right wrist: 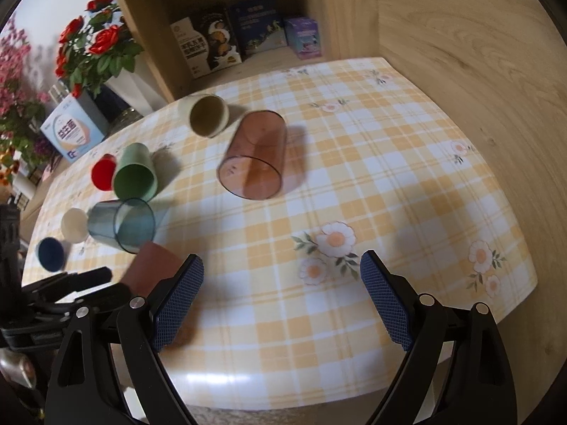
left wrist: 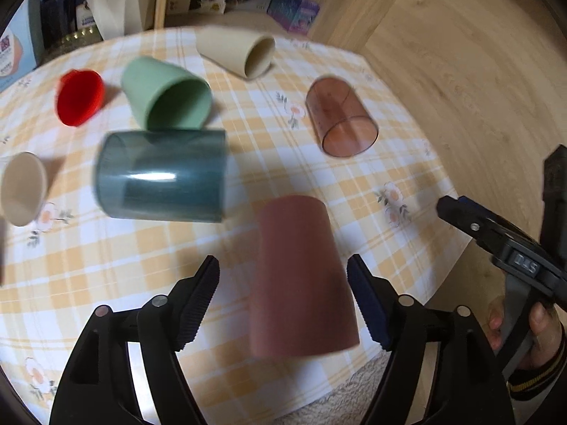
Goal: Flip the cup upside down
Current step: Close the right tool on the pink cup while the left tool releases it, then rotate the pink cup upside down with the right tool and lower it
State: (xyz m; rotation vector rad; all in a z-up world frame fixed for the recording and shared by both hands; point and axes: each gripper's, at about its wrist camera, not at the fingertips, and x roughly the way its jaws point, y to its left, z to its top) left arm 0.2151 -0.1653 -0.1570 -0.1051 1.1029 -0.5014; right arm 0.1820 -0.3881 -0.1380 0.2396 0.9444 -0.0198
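Terracotta-brown and matte, the cup point(left wrist: 301, 276) fills the middle of the left wrist view, lying between the two fingers of the left claw point(left wrist: 283, 265), which stands spread wide with a gap visible on each side, so nothing is gripped yet. Its long axis runs almost straight away from the claw, narrow end far and wide end near; I cannot tell for sure whether it rests on the checked tabletop point(left wrist: 71, 283) or leans. Beyond it lie a dark teal tumbler point(left wrist: 159, 177) on its side, a green cup point(left wrist: 166, 95), a red cup point(left wrist: 79, 95), a cream cup point(left wrist: 237, 51), a beige cup point(left wrist: 21, 187) and a clear brown tumbler point(left wrist: 340, 117). At the right edge the right claw point(left wrist: 457, 209) hangs off to the side, well apart. From the right wrist view, the right claw point(right wrist: 281, 276) is also spread wide and empty over bare cloth; the brown cup point(right wrist: 152, 265) shows only as a corner at its left, just beside the left claw's dark frame. So the left hand is plainly the nearer one; closing on the cup's flanks and rolling the wrist looks like the move ahead.
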